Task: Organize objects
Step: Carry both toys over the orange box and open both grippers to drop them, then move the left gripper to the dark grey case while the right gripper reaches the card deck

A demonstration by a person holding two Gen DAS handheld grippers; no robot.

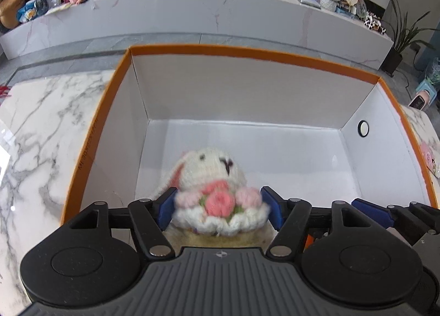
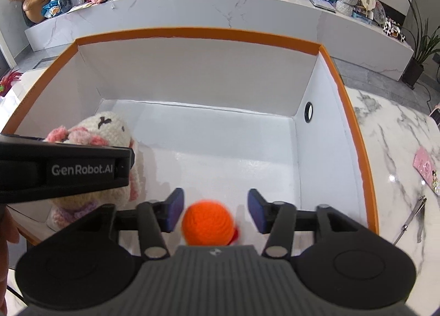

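Inside the orange-rimmed box (image 1: 275, 53), which stood on the marble counter (image 1: 41, 129), both claws hung over the white floor. Between the blue pads of the left claw (image 1: 218, 210) sat a knitted white rabbit (image 1: 211, 167) holding pink flowers; its image was blurred, and the pads flanked its frilled base so closely that I could not tell whether they pressed on it or had let go. The right claw (image 2: 216, 210) stood open, its pads clear on either side of an orange knitted ball (image 2: 209, 222) near the box's front wall. From the right wrist view the rabbit showed at the left, partly behind the left claw's black body. A pink card (image 2: 427, 167) and metal tweezers (image 2: 412, 219) lay on the counter beside the box.
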